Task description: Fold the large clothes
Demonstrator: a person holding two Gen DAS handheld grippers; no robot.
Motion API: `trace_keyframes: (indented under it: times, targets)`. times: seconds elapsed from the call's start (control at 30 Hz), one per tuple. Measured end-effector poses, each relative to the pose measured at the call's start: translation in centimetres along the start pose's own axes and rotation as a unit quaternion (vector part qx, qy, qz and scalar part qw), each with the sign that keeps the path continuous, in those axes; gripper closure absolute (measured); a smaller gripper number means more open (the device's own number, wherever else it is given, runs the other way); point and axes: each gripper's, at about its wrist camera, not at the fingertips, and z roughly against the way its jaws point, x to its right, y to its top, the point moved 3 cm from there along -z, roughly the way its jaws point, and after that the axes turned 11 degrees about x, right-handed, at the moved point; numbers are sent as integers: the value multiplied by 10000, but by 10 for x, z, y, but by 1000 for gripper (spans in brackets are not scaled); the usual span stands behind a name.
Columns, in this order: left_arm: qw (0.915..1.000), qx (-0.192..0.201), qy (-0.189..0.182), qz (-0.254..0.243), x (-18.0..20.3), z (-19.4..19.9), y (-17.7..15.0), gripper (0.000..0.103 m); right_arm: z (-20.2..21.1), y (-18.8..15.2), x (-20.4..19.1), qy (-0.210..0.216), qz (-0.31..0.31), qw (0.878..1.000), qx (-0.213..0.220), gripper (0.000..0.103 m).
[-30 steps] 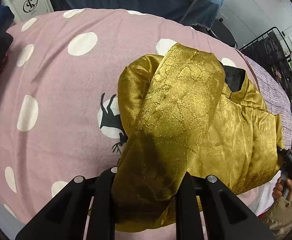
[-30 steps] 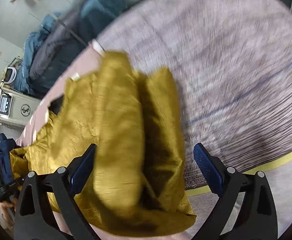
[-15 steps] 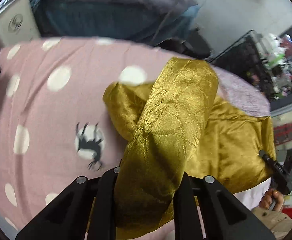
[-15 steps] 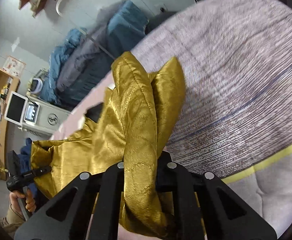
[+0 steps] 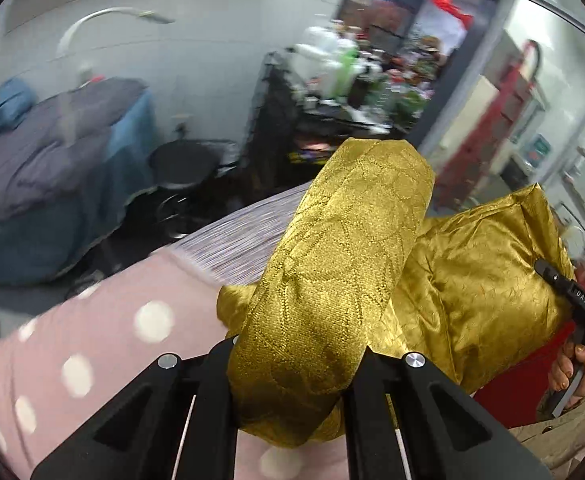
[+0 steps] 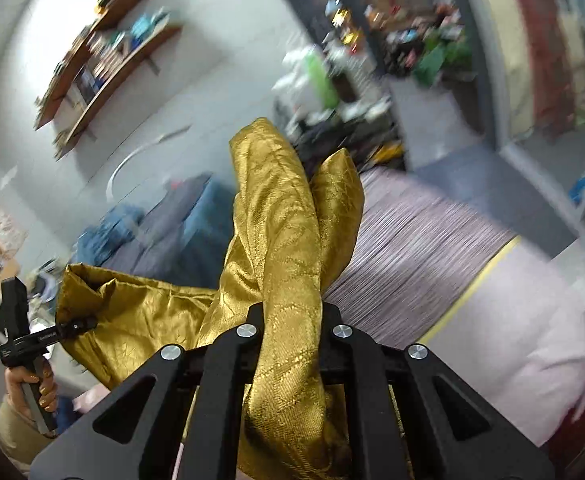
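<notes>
The garment is a shiny gold quilted jacket (image 5: 332,264), lifted off the bed and stretched between my two grippers. My left gripper (image 5: 292,364) is shut on a thick fold of it. It also shows in the right wrist view (image 6: 74,326), at the far left, clamped on the jacket's edge. My right gripper (image 6: 288,320) is shut on another bunched fold of the jacket (image 6: 288,240). It shows in the left wrist view (image 5: 548,276) at the right, gripping the jacket's far end. The jacket's lower part hangs hidden behind the fingers.
Below lies a pink bed cover with white dots (image 5: 92,344) and a grey striped blanket (image 6: 416,248). A blue and grey bedding pile (image 5: 44,184) lies behind. A black cluttered rack (image 5: 332,92) and wall shelves (image 6: 104,56) stand further back.
Both grippers have risen and tilted upward, lifting the jacket off the bed. The right gripper, open a second ago, has shut on the jacket.
</notes>
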Motion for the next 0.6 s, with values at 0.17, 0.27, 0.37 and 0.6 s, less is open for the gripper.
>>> trace_keyframes:
  times: [0.17,0.27,0.37,0.6]
  targets:
    - [9957,-794,-430,-224,68,-104,-15,87,21,14,109,-1364,-722,9880,83,93]
    - [9878,-1530,-19,-297,75,-161,-41,37,11,-32,197,-2111,-1877,9574,-593,82]
    - [9864,-1539,345,-453,64,-181,-55,27,9,-73,249,-2923,-2159,9268,-948,69]
    - [9847,-1381,1058,-72,-2,-158,-73,15,31,-96,271,-4004,-1477,9004,-845,23]
